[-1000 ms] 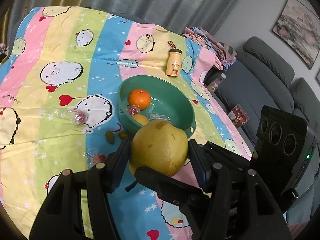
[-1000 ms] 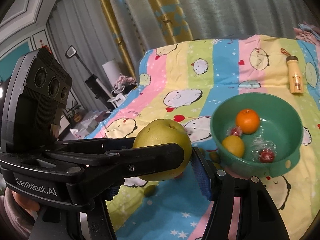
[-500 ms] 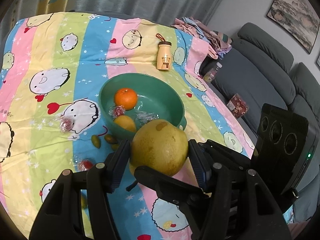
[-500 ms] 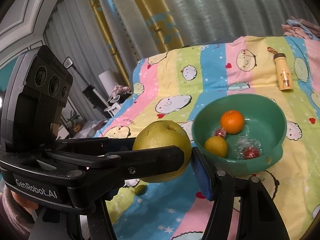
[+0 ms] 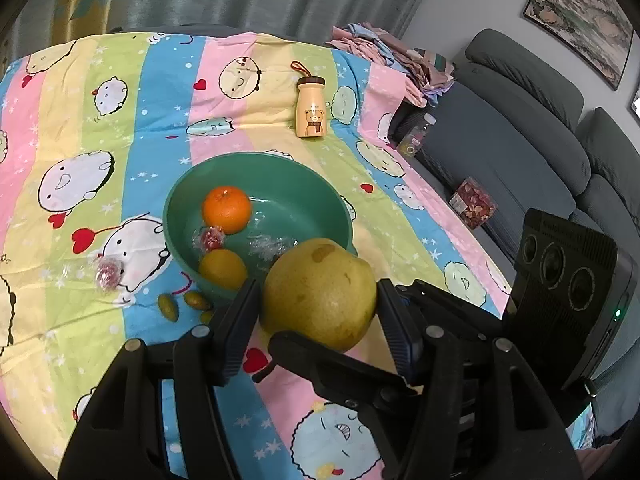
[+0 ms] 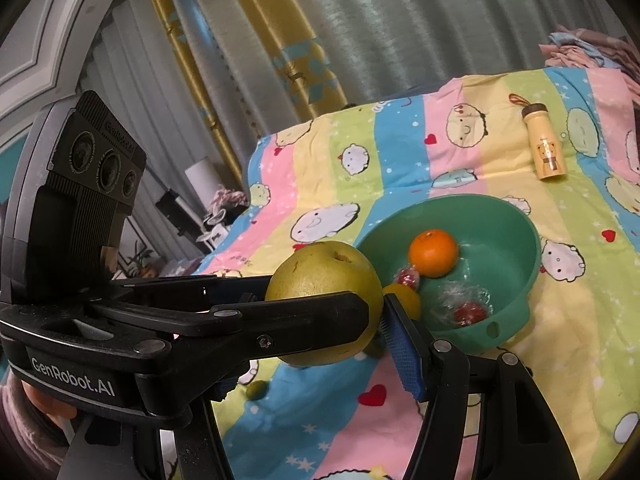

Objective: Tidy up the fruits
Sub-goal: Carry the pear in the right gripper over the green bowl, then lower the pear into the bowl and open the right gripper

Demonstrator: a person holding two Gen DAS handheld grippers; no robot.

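Observation:
A large yellow-green pomelo (image 5: 320, 292) (image 6: 320, 280) hangs above the striped cartoon cloth (image 5: 132, 92), just in front of the green bowl (image 5: 256, 160) (image 6: 532, 240). My left gripper (image 5: 320, 320) is shut on its sides. My right gripper (image 6: 324, 320) is also shut on it, crossing the left one, with its left finger hidden behind that gripper. In the bowl lie an orange (image 5: 227, 209) (image 6: 433, 253), a yellow fruit (image 5: 222, 268) (image 6: 404, 298) and wrapped red sweets (image 5: 209, 238) (image 6: 468, 312).
Small green fruits (image 5: 168, 306) (image 6: 256, 390) and a wrapped red sweet (image 5: 107, 274) lie on the cloth left of the bowl. A yellow bear bottle (image 5: 311, 108) (image 6: 546, 152) stands behind it. A grey sofa (image 5: 520, 140) and folded clothes (image 5: 392, 60) are on the right.
Both grippers have carried the pomelo sideways together. The bowl has slid left in both views, and the pomelo now overlaps its near rim.

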